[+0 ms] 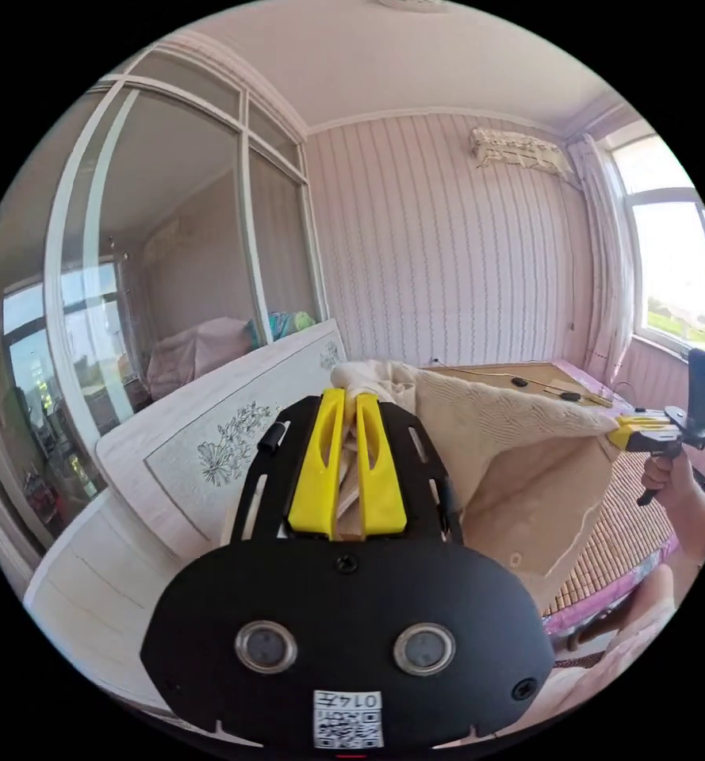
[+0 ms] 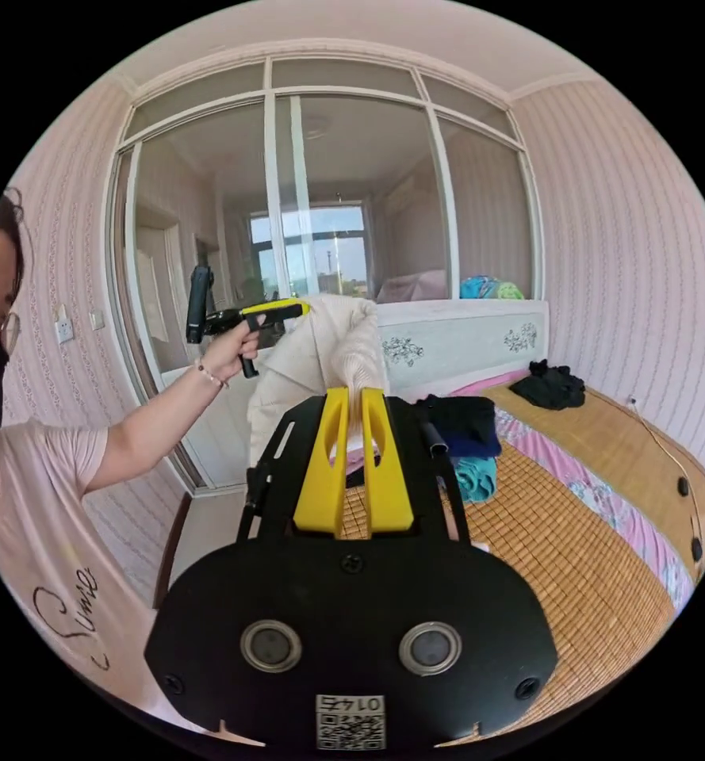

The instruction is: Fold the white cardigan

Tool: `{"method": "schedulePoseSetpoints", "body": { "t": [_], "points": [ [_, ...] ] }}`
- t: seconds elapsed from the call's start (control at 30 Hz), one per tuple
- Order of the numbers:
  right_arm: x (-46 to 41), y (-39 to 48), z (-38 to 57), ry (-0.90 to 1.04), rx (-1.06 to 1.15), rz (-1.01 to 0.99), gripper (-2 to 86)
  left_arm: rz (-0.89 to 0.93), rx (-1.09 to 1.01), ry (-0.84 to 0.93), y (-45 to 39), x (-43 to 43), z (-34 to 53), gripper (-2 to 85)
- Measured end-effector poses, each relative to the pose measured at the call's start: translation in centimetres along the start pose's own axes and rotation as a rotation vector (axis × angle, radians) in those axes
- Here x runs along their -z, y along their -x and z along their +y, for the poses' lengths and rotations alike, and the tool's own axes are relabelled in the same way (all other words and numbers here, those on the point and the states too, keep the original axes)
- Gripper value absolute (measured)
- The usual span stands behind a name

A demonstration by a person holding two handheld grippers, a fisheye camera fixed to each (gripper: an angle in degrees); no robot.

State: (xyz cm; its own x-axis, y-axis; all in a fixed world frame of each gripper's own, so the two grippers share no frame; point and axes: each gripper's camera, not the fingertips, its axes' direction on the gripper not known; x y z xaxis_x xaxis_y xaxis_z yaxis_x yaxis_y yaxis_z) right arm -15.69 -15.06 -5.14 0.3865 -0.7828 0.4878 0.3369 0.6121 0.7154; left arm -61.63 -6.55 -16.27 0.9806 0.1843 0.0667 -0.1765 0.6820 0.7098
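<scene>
Bamboo mat [image 2: 582,547] on bed, pink-striped walls. White cardigan [image 1: 511,444], knitted, held aloft; left gripper [image 1: 350,412] and right gripper [image 2: 354,412] each clamped on it.

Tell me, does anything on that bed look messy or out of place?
Mildly. A black garment lies crumpled near the headboard, while dark and teal clothes sit in a loose pile. The white cardigan is off the bed, held up between the left gripper and right gripper.
</scene>
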Motion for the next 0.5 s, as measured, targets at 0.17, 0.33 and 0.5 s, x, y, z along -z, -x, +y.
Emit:
{"method": "schedulePoseSetpoints", "body": {
  "t": [0.17, 0.33, 0.5],
  "points": [
    [9.9, -3.5, 18.1, 0.272, -0.326, 0.208, 2.5, 0.400, -0.177, 0.043, -15.8, -10.3, -2.9, 2.7],
    [12.8, -7.1, 34.6, 0.601, -0.722, 0.423, 3.9, 0.640, -0.221, 0.516, -34.9, -26.7, 5.0, 9.8],
    [14.1, -9.4, 39.5, 0.636, -0.809, 0.501, 4.8, 0.638, -0.384, 0.568, -42.2, -26.7, 12.2, 9.5]
  ]
}}
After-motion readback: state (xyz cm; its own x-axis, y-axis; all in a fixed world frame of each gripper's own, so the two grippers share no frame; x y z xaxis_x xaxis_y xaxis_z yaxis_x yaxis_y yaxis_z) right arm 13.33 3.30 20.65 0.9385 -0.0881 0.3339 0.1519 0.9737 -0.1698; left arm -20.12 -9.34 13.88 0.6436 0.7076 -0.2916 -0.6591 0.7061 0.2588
